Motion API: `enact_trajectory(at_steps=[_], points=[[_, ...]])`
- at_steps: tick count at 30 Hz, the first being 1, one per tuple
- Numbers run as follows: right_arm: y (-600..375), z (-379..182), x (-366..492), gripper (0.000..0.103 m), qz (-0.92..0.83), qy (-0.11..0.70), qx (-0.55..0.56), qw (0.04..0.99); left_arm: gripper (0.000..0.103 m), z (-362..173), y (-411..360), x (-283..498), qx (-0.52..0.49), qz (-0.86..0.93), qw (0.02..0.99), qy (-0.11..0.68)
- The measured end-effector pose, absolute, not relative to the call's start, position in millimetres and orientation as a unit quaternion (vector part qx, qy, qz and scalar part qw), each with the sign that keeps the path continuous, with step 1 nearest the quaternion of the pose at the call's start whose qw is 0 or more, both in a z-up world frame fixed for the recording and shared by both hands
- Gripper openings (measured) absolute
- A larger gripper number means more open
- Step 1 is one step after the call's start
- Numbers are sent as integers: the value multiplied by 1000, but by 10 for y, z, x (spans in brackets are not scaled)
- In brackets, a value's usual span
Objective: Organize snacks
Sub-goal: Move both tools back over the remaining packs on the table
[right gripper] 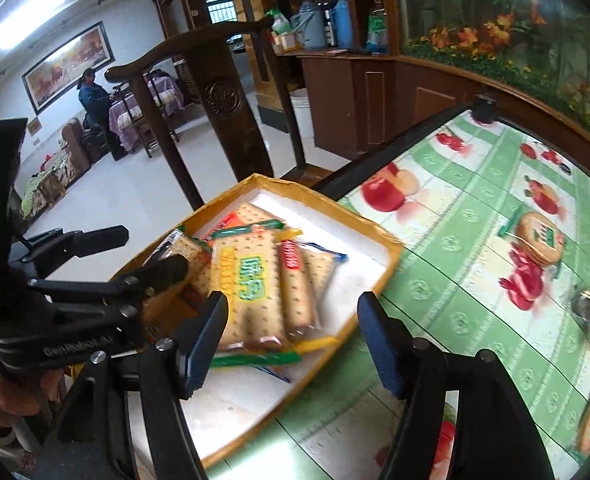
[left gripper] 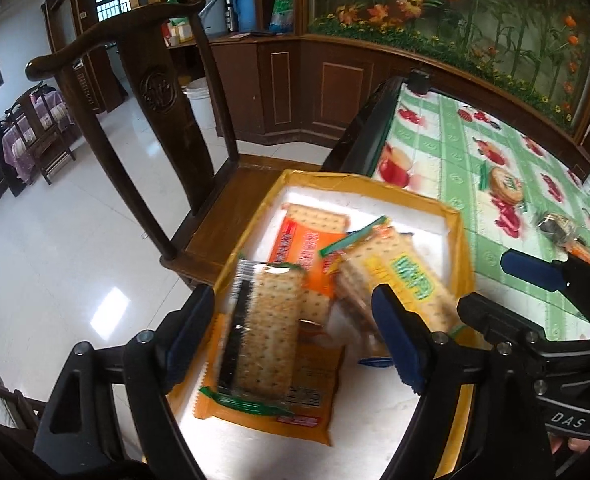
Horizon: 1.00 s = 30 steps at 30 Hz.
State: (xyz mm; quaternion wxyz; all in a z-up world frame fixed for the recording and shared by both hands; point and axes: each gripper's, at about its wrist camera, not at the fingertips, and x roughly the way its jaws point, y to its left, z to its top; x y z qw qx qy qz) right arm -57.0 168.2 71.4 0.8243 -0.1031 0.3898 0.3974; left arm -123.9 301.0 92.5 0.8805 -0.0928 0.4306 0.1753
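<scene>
Both my grippers, left (left gripper: 295, 336) and right (right gripper: 291, 340), hang released over the box (left gripper: 453, 216). Its crackers (left gripper: 263, 340) look blurred, perhaps 5 packs. A round pack (right gripper: 537, 238) lies mid-table (right gripper: 455, 208).

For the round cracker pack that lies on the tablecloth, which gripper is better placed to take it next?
Probably the right gripper. It is open and sits at the box's table-side edge, with the round cracker pack ahead to its right. The left gripper, open too, hangs over the box's far side.

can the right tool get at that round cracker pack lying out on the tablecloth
Probably yes. The round cracker pack lies alone on the green tablecloth, apart from the box, with nothing over it. The right tool is open and empty.
</scene>
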Motion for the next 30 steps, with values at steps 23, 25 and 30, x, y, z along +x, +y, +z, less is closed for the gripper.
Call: enact_trajectory(at_steps=[23, 25, 30], points=[[39, 548, -287, 78, 272, 419, -30, 866, 82, 996, 1628, -676, -53, 49, 884, 462], [-153, 524, -245, 79, 254, 423, -22, 869, 82, 995, 1513, -632, -50, 38, 883, 465], [-614, 461, -152, 81, 210, 433, 0, 876, 82, 975, 1158, -450, -50, 6, 879, 474]])
